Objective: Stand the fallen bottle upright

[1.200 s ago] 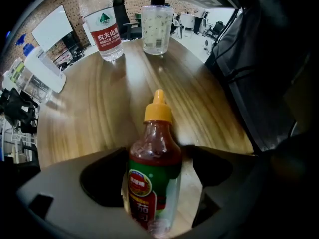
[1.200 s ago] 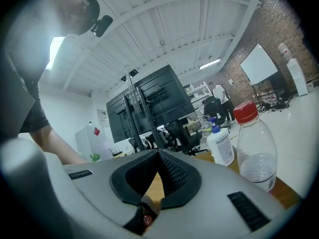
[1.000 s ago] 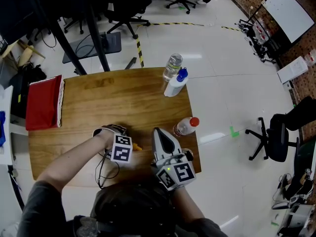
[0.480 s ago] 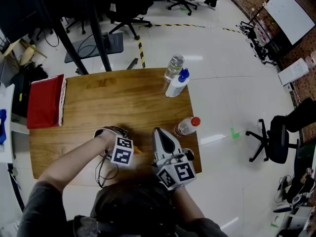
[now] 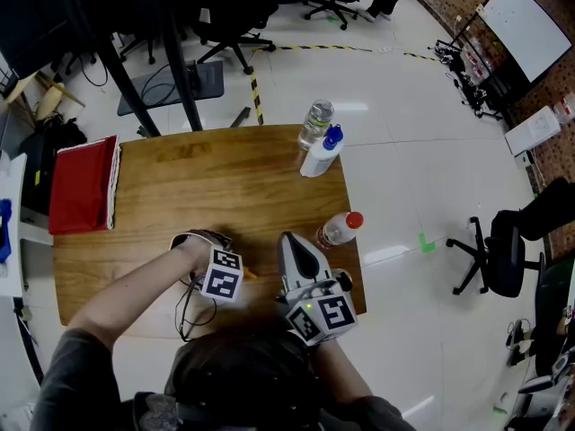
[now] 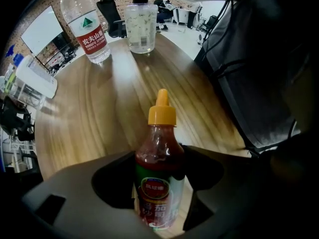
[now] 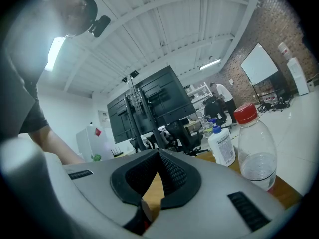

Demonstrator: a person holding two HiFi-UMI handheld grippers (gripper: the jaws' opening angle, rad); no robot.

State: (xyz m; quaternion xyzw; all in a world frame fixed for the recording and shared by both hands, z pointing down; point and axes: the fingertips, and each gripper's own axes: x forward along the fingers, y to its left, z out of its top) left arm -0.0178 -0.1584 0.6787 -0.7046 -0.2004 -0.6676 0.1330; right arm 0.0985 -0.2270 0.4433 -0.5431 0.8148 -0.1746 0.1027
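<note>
In the head view the left forearm (image 5: 135, 290) reaches from the lower left to the frame's lower middle, where the left tongs (image 6: 159, 156) point straight down at the brown wooden worktop (image 5: 198, 187). Their jaws have just been closing and clasp the body of the fallen clear plastic sauce bottle with red contents and a yellow cap (image 6: 158, 176), which lies flat near the worktop's lower edge. Just right of them, the right tongs (image 7: 157, 156) are held level, jaws together on nothing.
</note>
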